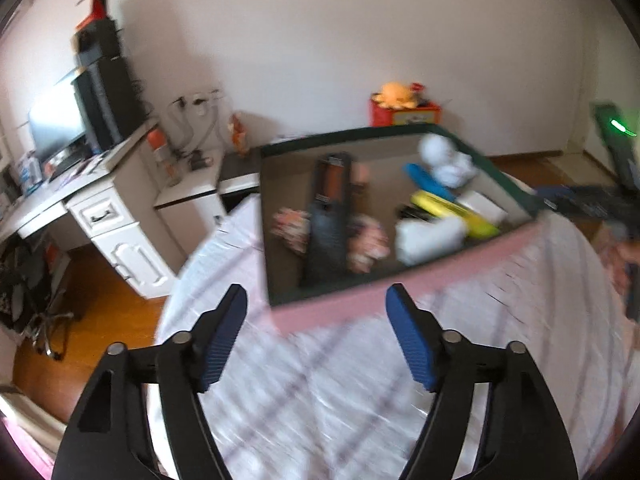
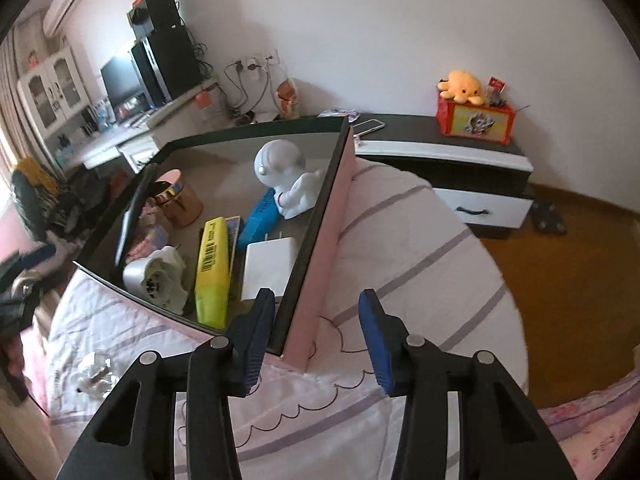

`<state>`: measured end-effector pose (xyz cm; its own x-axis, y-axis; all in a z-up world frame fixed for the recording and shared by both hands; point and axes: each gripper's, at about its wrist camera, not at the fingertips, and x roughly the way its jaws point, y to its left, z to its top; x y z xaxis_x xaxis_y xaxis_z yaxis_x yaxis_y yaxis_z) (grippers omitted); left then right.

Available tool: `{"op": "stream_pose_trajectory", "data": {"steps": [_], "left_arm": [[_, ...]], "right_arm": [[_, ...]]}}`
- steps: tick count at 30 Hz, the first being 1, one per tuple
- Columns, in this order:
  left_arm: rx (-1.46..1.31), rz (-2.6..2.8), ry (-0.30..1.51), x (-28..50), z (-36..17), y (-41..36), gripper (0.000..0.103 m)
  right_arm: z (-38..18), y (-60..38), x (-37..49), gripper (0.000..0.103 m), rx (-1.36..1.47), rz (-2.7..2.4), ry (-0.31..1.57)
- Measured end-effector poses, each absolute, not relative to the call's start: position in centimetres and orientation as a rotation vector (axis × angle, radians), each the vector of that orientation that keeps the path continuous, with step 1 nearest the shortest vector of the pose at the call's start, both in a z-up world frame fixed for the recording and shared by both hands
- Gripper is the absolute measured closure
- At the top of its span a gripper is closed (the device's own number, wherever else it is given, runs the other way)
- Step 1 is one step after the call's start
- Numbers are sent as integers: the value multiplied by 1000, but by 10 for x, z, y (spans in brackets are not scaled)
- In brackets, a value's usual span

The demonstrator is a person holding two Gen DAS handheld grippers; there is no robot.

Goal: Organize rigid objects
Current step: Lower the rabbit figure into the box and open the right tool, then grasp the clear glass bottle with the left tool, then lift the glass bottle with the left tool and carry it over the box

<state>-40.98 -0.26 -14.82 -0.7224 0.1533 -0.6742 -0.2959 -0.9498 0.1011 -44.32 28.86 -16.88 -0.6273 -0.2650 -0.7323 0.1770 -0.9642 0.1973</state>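
Note:
A pink box [image 2: 320,264] with a dark inside sits on a bed; it also shows in the left wrist view [image 1: 332,308]. In it lie a white astronaut figure [image 2: 284,176], a blue case [image 2: 260,216], a yellow box [image 2: 212,268], a white charger [image 2: 266,268], a white flower-shaped object [image 2: 158,280], a pink-and-gold cup [image 2: 176,198] and a dark flat device [image 1: 330,216]. My right gripper [image 2: 316,336] is open and empty, its jaws straddling the box's near corner. My left gripper [image 1: 316,336] is open and empty, just before the box's near wall.
The bed has a white striped cover [image 2: 420,248]. A crumpled foil scrap [image 2: 94,372] lies on it at left. A low black-and-white cabinet [image 2: 460,156] carries a red box with an orange plush [image 2: 464,88]. A white desk [image 1: 100,208] with a monitor stands left.

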Motion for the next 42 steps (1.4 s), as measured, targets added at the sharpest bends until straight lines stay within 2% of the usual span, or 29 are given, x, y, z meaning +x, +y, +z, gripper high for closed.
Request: {"op": "stream_pose_trajectory", "data": {"steps": [2,9,10,11,12,14,22,42], "left_arm": [[-1039,2641,322,-395,-156,13,24],[-1123,2527,513,-371,-202,65,24],[-1144,2550,549,-374,-208,67,30],[-1166,2570,554,-378,-212,67,45],[-1199,2594,531,-382,-214,62,54],[-1234,2642,444,-389,-215,49,53],[-1290,2749,367,-399,-214,9,53],[-1330,2820,356,-421,-215,-47,53]], "right_arm": [[-170,291,-443,58,1197,-2607,-184],[-173,291,-442,58,1168,-2598,-229],[-172,291,-441,58,1167,-2598,-227],[-171,290,-440,58,1167,-2598,-228],[-171,290,-439,58,1164,-2602,-224],[-170,292,-437,58,1160,-2605,-225],[-168,289,-437,58,1174,-2634,-191],[-171,278,-446,58,1257,-2674,-106]]}}
